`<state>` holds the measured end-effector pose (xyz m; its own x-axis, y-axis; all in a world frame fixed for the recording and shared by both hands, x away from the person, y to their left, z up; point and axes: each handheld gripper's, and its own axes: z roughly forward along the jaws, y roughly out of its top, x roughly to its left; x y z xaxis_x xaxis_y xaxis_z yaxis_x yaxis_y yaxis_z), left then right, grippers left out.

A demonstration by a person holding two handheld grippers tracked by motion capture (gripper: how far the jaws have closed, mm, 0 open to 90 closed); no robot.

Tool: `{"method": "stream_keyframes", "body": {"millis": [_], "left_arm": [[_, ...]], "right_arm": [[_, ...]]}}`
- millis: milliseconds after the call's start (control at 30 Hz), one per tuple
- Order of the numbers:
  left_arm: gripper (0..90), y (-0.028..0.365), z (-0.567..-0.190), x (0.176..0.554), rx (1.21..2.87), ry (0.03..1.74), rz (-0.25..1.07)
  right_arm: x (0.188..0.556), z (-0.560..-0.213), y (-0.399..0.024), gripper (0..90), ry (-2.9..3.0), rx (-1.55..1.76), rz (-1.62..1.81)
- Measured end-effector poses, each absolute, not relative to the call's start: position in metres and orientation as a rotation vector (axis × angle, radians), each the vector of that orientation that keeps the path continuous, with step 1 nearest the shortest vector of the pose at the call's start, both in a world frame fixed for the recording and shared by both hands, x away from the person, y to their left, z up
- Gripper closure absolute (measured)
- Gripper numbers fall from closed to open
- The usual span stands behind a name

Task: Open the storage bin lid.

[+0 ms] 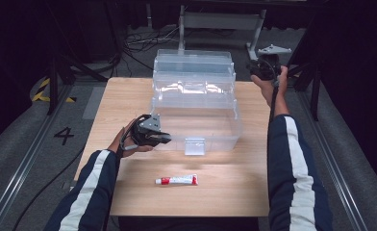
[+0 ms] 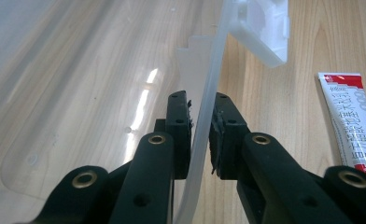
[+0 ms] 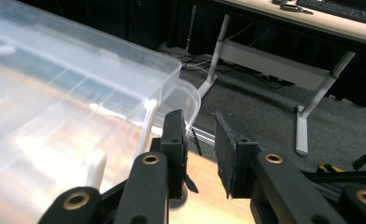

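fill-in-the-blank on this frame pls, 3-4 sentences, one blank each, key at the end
1. The left gripper is clamped on the front wall of the clear plastic ____.
2. The tube lies on the table, ____ the box.
3. The box's hinged lid stands ____.
4. The right gripper has nothing between its pads; its jaws are ____.

Missing words: box; outside; open; open

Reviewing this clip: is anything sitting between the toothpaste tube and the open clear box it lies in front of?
Nothing visible does. The toothpaste tube lies alone on bare table just in front of the clear box, whose lid stands open. The left tool is clamped on the box's front wall, off to the tube's left, not across a straight path up and over.
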<state>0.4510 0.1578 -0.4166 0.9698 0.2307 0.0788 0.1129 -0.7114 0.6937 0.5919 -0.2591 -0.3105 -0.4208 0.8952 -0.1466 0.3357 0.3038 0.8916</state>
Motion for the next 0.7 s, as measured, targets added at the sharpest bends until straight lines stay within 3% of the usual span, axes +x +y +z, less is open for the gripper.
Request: {"method": "stream_keyframes", "body": {"millis": [700], "left_arm": [[77.9,0.156,-0.415,0.447,2.37,0.267,0.241]], "right_arm": [[0.481,-0.331,-0.285,70.1,2.047,0.939,1.155]]}}
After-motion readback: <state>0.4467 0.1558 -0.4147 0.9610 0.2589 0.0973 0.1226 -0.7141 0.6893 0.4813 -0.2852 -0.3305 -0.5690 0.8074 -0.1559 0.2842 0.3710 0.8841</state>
